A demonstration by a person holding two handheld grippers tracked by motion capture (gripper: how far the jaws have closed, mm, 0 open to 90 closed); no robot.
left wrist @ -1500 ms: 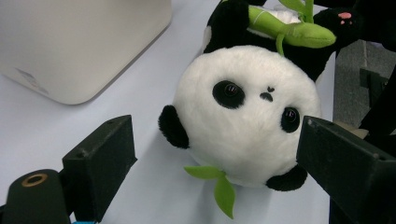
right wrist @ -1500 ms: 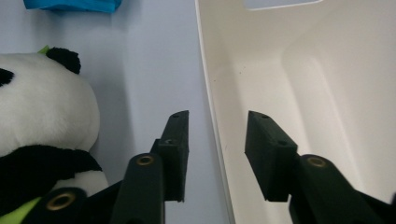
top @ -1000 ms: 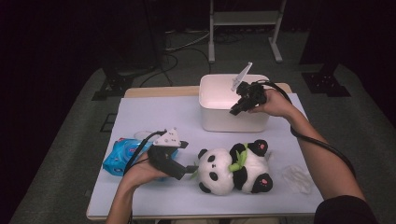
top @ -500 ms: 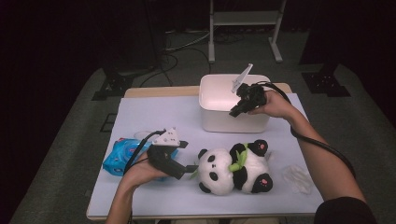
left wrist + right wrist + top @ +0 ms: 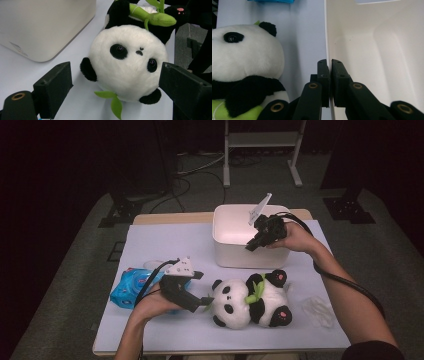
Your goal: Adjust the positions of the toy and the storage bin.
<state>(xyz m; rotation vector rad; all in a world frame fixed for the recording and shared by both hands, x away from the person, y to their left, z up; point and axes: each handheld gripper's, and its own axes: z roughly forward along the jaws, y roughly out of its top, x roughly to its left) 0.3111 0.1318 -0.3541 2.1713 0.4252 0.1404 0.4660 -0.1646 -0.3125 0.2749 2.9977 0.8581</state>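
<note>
My left gripper (image 5: 206, 302) and right gripper (image 5: 251, 245) are matte black, each topped by a grey three-cornered plate and trailing a black cable. Brass-ringed screws dot the blocky jaws. A dark sleeve (image 5: 375, 351) covers my right upper arm.

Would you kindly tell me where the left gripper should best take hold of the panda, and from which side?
Probably the head: the panda lies with its round head toward the left gripper, whose open fingers already flank it. Come in low along the table from that side and close across the head below the ears; the plush should compress.
</note>
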